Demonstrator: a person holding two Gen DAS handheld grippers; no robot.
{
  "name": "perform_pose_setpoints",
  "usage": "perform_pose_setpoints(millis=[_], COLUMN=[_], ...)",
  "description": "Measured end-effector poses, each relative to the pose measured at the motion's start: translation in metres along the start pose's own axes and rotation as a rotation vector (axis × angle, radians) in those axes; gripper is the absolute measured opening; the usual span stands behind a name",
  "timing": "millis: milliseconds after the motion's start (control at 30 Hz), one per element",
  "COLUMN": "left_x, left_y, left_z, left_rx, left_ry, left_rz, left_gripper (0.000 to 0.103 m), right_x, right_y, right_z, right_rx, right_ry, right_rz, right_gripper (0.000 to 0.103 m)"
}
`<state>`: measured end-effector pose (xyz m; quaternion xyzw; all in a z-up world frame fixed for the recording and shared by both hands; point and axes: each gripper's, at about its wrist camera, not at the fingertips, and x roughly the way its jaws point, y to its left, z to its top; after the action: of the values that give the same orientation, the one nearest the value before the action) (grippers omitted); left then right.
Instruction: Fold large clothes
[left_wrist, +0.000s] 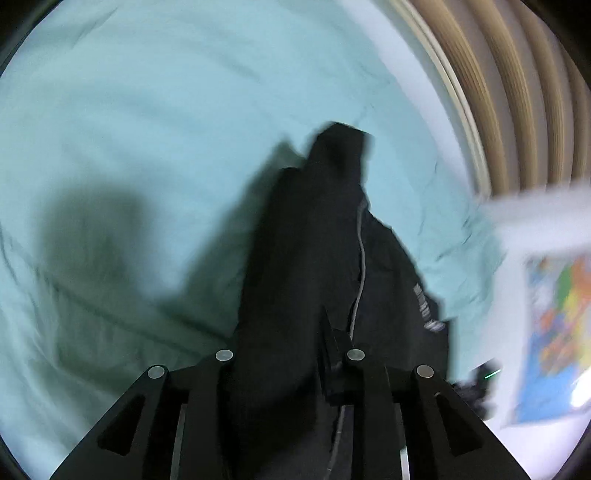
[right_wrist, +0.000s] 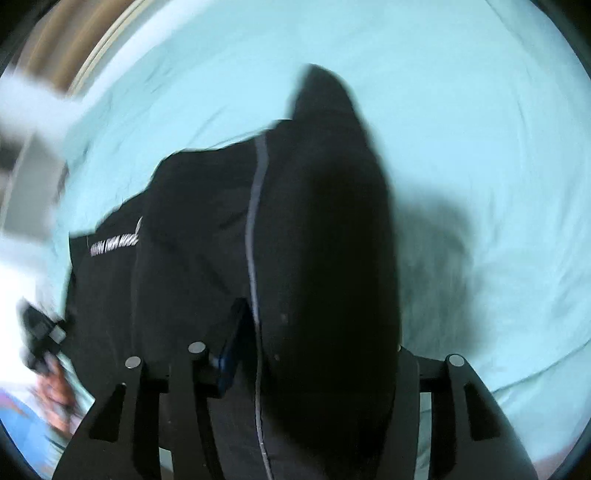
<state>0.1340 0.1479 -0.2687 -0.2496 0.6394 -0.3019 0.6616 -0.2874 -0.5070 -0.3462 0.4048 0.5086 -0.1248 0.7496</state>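
With dark cloth bunched between the fingers of my left hand-held gripper (left_wrist: 291, 363) and my right hand-held gripper (right_wrist: 295, 354), both tipped steeply down, I cannot tell whether either pinches the black garment (left_wrist: 314, 240), which could slump crooked onto the teal bed sheet (left_wrist: 129, 110).

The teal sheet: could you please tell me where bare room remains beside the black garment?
Left wrist view: the teal sheet lies bare left of the black garment; the narrower strip right of it ends at the bed's edge. Right wrist view: bare right of the garment and beyond its far tip. Crowded where cloth fills both tongs.
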Motion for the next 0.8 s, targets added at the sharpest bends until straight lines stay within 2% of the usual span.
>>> perform_pose_setpoints(millis=[33, 67, 133, 200, 233, 333, 400, 433, 500, 600, 633, 667, 733, 800], left_x=[-0.005, -0.014, -0.03, -0.045, -0.055, -0.068, -0.066, -0.063, -0.05, -0.011, 0.005, 0.018, 0.036, 0.042], left_y=[0.008, 0.011, 0.01, -0.003, -0.016, -0.059, -0.085, -0.095, -0.106, -0.109, -0.102, -0.095, -0.088, -0.084], left_z=[0.0, -0.001, -0.007, -0.013, -0.017, -0.036, -0.048, -0.057, -0.072, -0.09, -0.094, -0.097, -0.099, -0.095], left_rx=[-0.035, -0.046, -0.006, 0.075, 0.144, 0.32, 0.408, 0.447, 0.498, 0.522, 0.515, 0.511, 0.516, 0.498], left_ry=[0.003, -0.005, -0.03, -0.053, -0.068, -0.101, -0.118, -0.123, -0.107, -0.038, -0.012, -0.001, 0.014, 0.022], left_rz=[-0.016, 0.001, 0.03, 0.044, 0.062, 0.188, 0.223, 0.227, 0.244, 0.334, 0.391, 0.439, 0.486, 0.483], left_gripper=[0.035, 0.042, 0.044, 0.044, 0.044, 0.045, 0.046, 0.046, 0.046, 0.046, 0.046, 0.046, 0.045, 0.046], right_x=[-0.002, -0.009, -0.026, -0.043, -0.052, -0.084, -0.094, -0.093, -0.082, -0.047, -0.032, -0.011, 0.022, 0.043], right_y=[-0.01, -0.023, -0.041, -0.05, -0.04, 0.001, 0.03, 0.05, 0.087, 0.123, 0.143, 0.15, 0.159, 0.16], right_z=[-0.002, -0.006, -0.016, -0.026, -0.034, -0.049, -0.059, -0.054, -0.057, -0.064, -0.066, -0.068, -0.072, -0.078], right_rx=[0.028, 0.062, 0.092, 0.094, 0.082, -0.016, -0.084, -0.1, -0.136, -0.188, -0.194, -0.193, -0.202, -0.233], right_ry=[-0.002, -0.009, -0.028, -0.025, -0.031, -0.086, -0.123, -0.135, -0.151, -0.131, -0.112, -0.071, -0.028, -0.023], right_rz=[0.02, 0.028, 0.008, -0.027, -0.033, -0.099, -0.12, -0.122, -0.12, -0.177, -0.199, -0.228, -0.288, -0.348], right_gripper=[0.06, 0.068, 0.075, 0.075, 0.075, 0.076, 0.08, 0.085, 0.086, 0.086, 0.085, 0.084, 0.084, 0.085])
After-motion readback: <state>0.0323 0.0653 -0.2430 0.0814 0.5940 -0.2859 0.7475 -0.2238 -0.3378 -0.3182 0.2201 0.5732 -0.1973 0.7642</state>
